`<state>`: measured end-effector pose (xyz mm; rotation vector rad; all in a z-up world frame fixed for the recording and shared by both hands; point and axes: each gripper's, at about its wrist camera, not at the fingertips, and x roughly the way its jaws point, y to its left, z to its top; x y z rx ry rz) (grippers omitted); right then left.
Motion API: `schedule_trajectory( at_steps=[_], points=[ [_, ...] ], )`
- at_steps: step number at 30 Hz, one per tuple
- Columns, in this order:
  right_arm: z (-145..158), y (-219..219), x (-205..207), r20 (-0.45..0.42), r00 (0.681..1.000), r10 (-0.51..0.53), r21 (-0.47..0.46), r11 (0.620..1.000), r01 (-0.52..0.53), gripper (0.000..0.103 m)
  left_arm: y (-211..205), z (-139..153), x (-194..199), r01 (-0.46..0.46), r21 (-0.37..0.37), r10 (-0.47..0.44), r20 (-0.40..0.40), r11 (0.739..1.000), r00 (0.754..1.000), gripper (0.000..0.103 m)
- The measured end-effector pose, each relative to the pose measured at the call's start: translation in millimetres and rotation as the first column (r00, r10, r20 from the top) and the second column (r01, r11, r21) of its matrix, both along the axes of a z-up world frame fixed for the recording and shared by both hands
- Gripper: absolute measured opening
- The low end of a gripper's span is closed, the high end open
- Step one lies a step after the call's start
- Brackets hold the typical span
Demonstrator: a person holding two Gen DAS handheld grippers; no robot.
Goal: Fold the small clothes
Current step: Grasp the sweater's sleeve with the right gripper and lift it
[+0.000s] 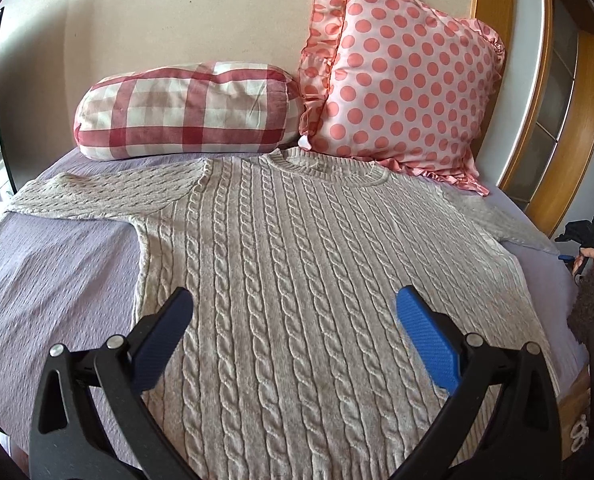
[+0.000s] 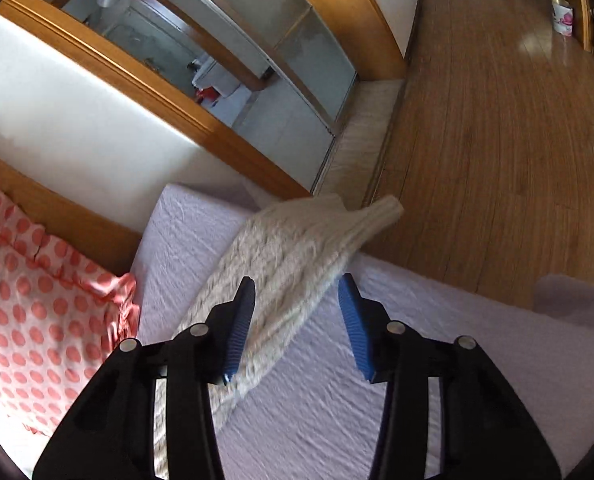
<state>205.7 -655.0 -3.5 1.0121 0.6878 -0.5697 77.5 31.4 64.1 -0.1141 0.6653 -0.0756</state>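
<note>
A cream cable-knit sweater (image 1: 297, 248) lies flat, front up, on a lilac bedspread (image 1: 49, 272), collar toward the pillows and both sleeves spread out sideways. My left gripper (image 1: 295, 302) is open and empty, hovering over the sweater's lower body. In the right wrist view the sweater's right sleeve (image 2: 297, 248) lies across the bed corner, its cuff hanging past the edge. My right gripper (image 2: 297, 284) is open above the sleeve, fingers either side of it, holding nothing.
A red checked bolster (image 1: 185, 112) and a pink polka-dot pillow (image 1: 401, 76) lean on the headboard behind the collar. The polka-dot pillow also shows in the right wrist view (image 2: 29, 304). Beyond the bed edge are wooden floor (image 2: 497, 120) and a wood-framed sliding door (image 2: 297, 60).
</note>
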Motion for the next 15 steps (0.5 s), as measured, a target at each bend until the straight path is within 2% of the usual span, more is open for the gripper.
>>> schedule_trajectory(
  at_steps=[2, 3, 5, 6, 8, 10, 12, 15],
  points=[
    [-5.2, -3.4, 5.4, 0.009, 1.000, -0.023, -0.002, 1.000, 0.023, 0.028, 1.7, -0.5, 5.0, 0.000, -0.007, 0.000, -0.007, 1.000, 1.000, 0.101],
    [-7.0, -6.8, 5.6, 0.005, 1.000, -0.031, -0.003, 1.000, 0.031, 0.010, 3.7, -1.4, 7.4, 0.000, -0.018, -0.001, -0.014, 1.000, 1.000, 0.101],
    [-6.1, -8.7, 8.5, 0.010, 0.999, -0.030, -0.018, 0.999, 0.030, 0.009, 10.2, -4.3, 10.7, -0.001, -0.046, 0.000, -0.033, 0.999, 0.999, 0.101],
    [2.4, -4.9, 7.1, 0.016, 1.000, -0.024, -0.058, 0.998, 0.025, 0.008, 14.2, -5.8, 11.4, -0.003, -0.060, 0.001, -0.042, 0.998, 0.999, 0.101],
    [36.5, 18.5, 14.8, 0.044, 0.998, 0.043, -0.225, 0.974, -0.032, 0.008, 23.2, -7.3, 11.6, -0.005, -0.085, 0.000, -0.054, 0.996, 0.999, 0.101],
    [79.1, 60.8, 28.4, 0.057, 0.986, 0.156, -0.403, 0.907, -0.120, 0.008, 31.4, -6.0, 10.3, -0.014, -0.091, 0.009, -0.048, 0.996, 0.999, 0.101],
    [116.3, 112.7, 39.9, 0.095, 0.952, 0.291, -0.498, 0.842, -0.208, 0.008, 38.9, -3.3, 8.6, -0.029, -0.083, 0.026, -0.036, 0.996, 0.999, 0.101],
    [156.1, 204.9, 54.1, 0.152, 0.841, 0.519, -0.549, 0.752, -0.365, 0.008, 51.4, 2.5, 5.4, -0.056, -0.080, 0.055, -0.017, 0.995, 0.998, 0.101]
  ],
)
